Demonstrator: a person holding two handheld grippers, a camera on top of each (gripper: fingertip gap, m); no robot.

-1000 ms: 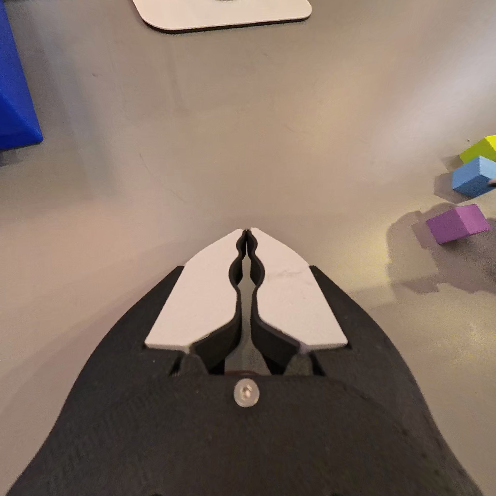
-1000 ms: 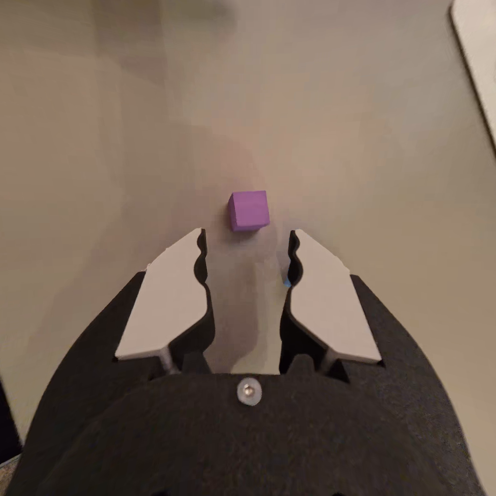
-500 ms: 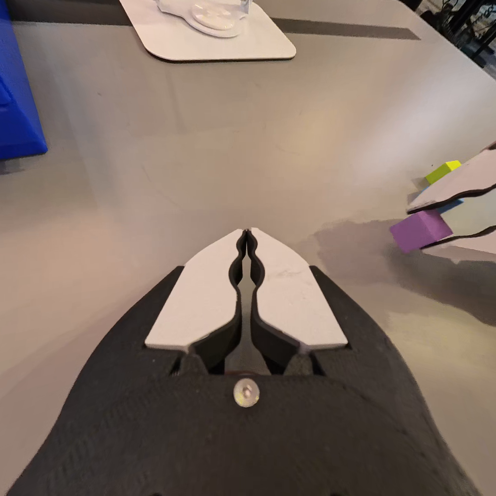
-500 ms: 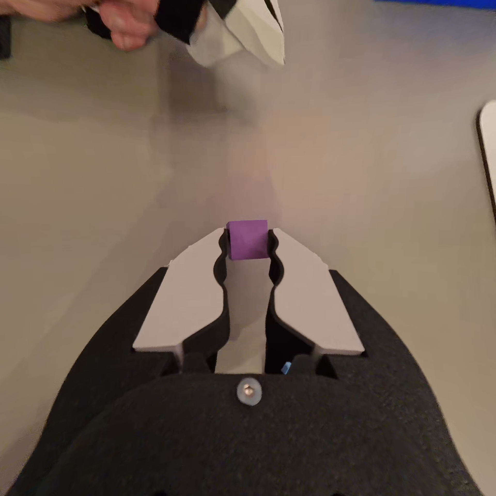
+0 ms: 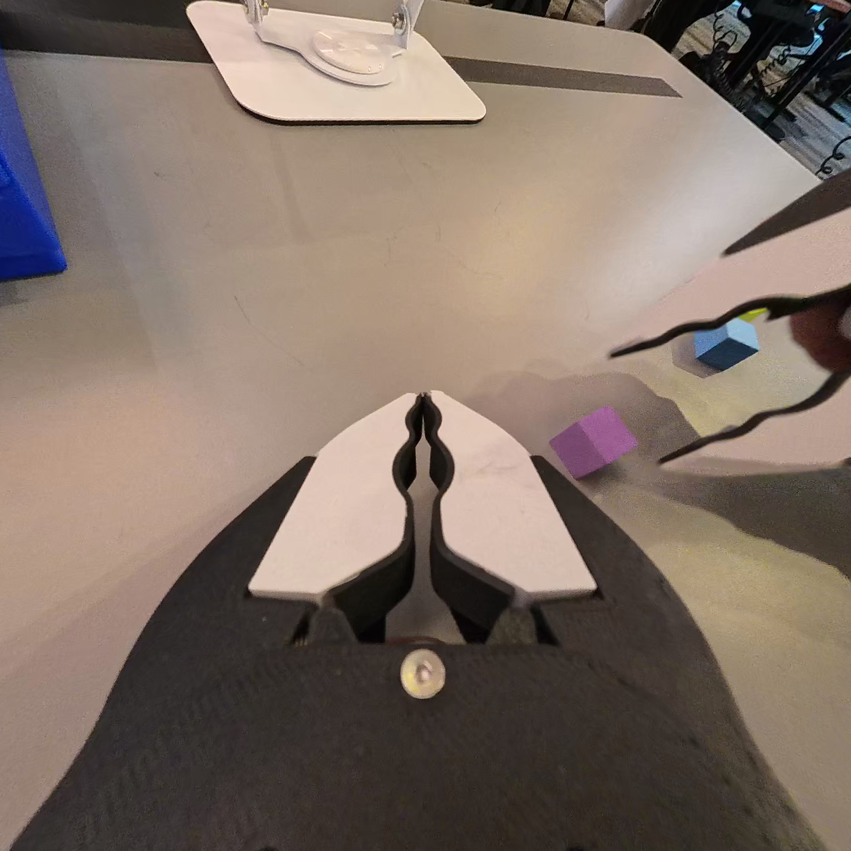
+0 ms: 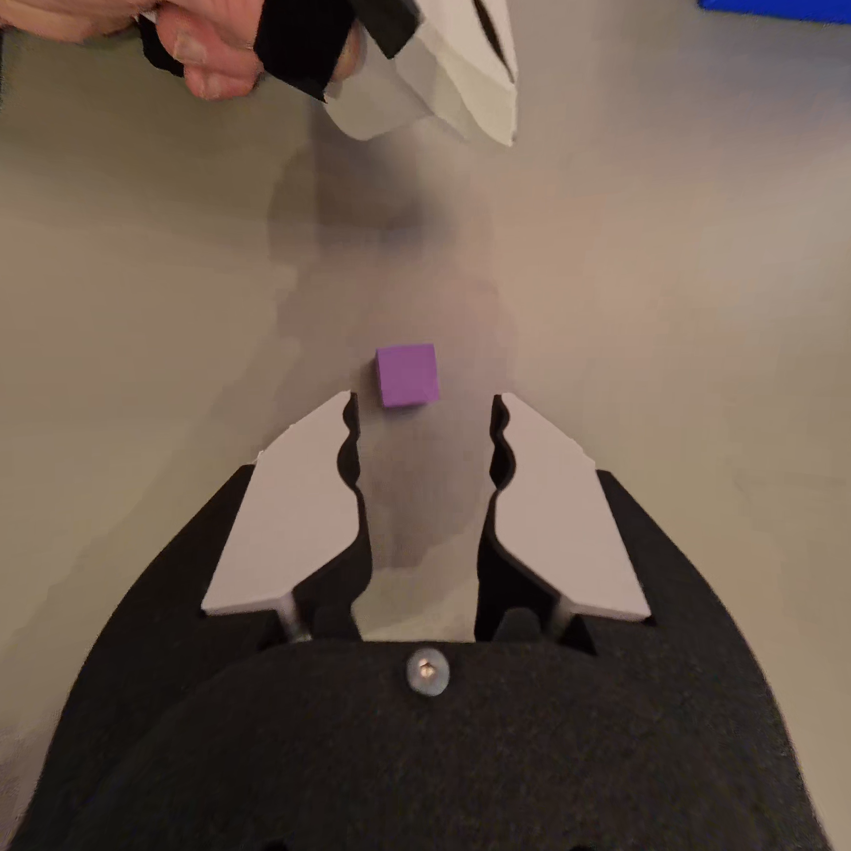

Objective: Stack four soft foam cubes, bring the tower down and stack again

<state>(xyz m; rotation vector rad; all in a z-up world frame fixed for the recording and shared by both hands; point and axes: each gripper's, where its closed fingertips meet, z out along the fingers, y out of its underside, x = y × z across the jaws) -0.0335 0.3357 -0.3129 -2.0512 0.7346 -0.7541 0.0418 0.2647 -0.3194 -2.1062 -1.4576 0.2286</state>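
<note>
A purple foam cube (image 6: 407, 375) lies on the grey table just beyond my right gripper's (image 6: 422, 400) tips, nearer the left finger, with neither pad touching it. My right gripper is open and empty. In the left wrist view the purple cube (image 5: 594, 441) sits right of my left gripper (image 5: 422, 395), which is shut with nothing between its pads. The right gripper (image 5: 638, 407) reaches in from the right there, blurred. A blue cube (image 5: 725, 343) and a sliver of a yellow-green cube (image 5: 755, 314) lie behind its fingers.
A white board with a clear stand (image 5: 340, 78) lies at the far side of the table. A blue object (image 5: 23, 207) is at the left edge. A hand (image 6: 207, 46) holds the left gripper (image 6: 460, 92) at the top of the right wrist view. Tip to tip, the grippers are about 11 cm apart.
Half a second ago my right gripper's pads were shut on the purple cube; they have since opened and drawn back, and the cube lies free on the table. My left gripper stayed shut.
</note>
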